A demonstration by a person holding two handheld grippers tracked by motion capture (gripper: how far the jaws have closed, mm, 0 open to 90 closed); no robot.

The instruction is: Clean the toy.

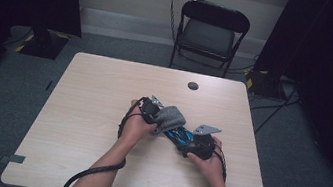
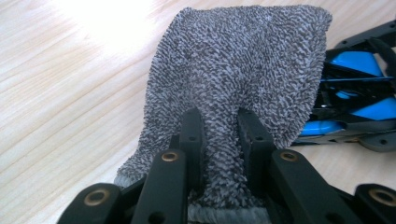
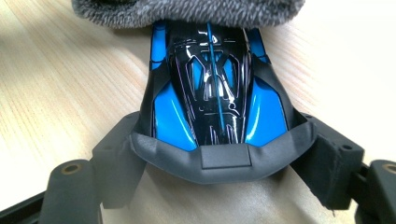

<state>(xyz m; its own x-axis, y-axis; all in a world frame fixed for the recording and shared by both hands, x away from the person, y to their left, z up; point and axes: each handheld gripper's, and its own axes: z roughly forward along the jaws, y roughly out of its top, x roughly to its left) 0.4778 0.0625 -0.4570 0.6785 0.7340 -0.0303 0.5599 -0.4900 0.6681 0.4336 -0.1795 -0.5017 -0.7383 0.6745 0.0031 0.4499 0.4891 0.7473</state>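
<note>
1. At the middle of a pale wood-grain tabletop point(image 1: 100, 113), a person works a grey looped-pile microfibre cloth point(image 2: 238, 79) over a glossy blue-and-black toy racing car body point(image 3: 217, 88).
2. The left tongs point(image 2: 219, 126) are pinched nearly shut on a fold of the cloth, which drapes forward over the car's far end (a grip that seems meant for wiping or covering the shell).
3. The right tongs point(image 3: 219, 158) stand wide, their jaws clamped against the two flanks of the car at its dark grey near end, apparently to steady it against the cloth's pull.
4. From the high view, both hands meet just right of the table's centre, the cloth point(image 1: 170, 117) lying over the car point(image 1: 179, 135).
5. A black folding chair point(image 1: 210, 32) stands beyond the tabletop's far edge.
</note>
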